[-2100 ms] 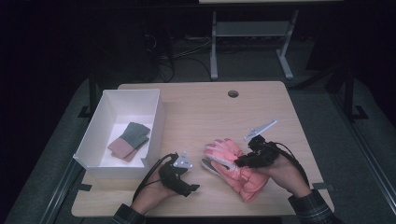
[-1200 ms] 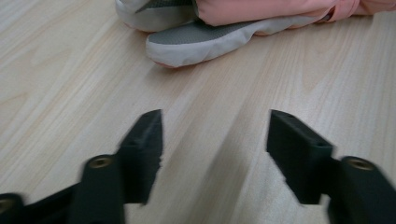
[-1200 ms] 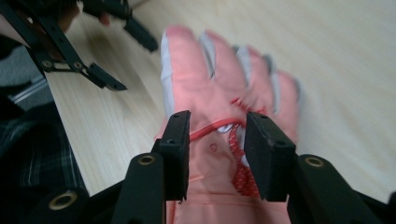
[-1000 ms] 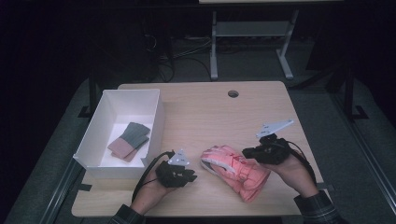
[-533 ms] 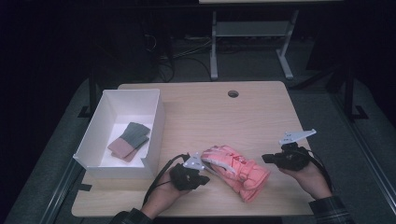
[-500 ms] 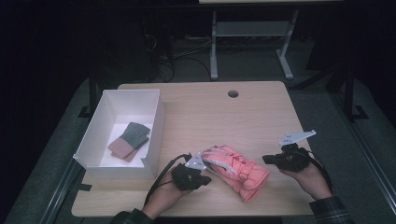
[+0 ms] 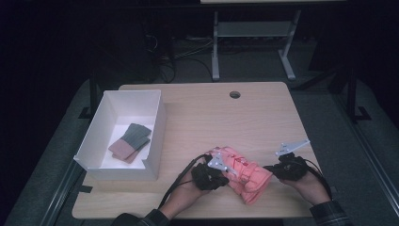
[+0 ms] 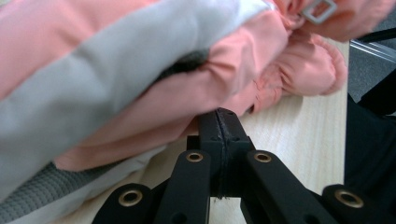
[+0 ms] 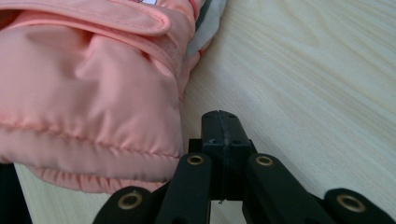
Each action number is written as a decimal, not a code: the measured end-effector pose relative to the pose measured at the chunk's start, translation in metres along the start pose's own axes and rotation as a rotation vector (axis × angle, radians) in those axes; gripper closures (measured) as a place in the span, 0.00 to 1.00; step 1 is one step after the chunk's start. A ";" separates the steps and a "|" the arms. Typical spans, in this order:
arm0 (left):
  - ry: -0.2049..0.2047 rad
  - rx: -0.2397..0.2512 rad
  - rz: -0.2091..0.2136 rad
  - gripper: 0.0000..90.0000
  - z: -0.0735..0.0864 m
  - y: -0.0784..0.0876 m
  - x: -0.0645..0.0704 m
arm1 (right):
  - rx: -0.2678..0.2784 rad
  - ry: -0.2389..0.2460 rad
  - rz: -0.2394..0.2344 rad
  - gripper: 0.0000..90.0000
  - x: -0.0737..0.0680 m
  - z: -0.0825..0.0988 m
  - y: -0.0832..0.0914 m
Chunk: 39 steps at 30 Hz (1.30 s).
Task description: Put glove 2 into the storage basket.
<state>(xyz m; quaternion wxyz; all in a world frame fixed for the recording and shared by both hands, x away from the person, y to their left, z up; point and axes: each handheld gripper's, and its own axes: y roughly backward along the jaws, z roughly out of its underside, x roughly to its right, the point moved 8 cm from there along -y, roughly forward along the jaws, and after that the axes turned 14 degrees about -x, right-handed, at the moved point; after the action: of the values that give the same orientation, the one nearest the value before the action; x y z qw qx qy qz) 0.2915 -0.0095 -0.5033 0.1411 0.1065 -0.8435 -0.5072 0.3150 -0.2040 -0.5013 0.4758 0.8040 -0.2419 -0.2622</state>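
At the lower centre of the table (image 7: 197,117), pink gloves (image 7: 244,172) lie flanked by the left gripper (image 7: 221,170) and right gripper (image 7: 273,167), both with jaws pressed together and empty, seemingly poised to nudge or reposition them.

Pink padded glove pair (image 7: 242,173) with grey trim, stacked flat near table's front edge.

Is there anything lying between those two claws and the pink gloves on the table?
Nothing visible does. The left claw, jaws shut, sits right at the edge of the pink gloves, possibly touching. The right claw, also shut, rests beside their other end with bare table between.
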 end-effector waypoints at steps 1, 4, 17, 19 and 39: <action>0.012 0.006 0.000 1.00 -0.002 0.000 -0.002 | 0.002 -0.001 -0.004 1.00 0.000 0.000 0.000; 0.013 0.004 -0.021 1.00 -0.005 0.001 -0.012 | 0.004 0.002 -0.017 1.00 -0.001 0.000 0.000; 0.053 0.026 -0.043 1.00 -0.010 0.003 -0.036 | -0.008 0.036 -0.025 1.00 -0.015 0.001 -0.002; 0.047 0.022 -0.031 1.00 -0.008 0.003 -0.030 | -0.016 0.044 -0.018 1.00 -0.017 0.006 -0.003; -0.031 -0.032 0.092 1.00 0.001 -0.011 0.022 | -0.002 0.042 0.026 1.00 -0.030 0.027 0.015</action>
<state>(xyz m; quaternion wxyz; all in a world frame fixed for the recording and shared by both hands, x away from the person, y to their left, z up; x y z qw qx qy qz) 0.2711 -0.0213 -0.5107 0.1527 0.0573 -0.8414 -0.5152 0.2728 -0.2084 -0.4931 0.4849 0.8057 -0.2418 -0.2392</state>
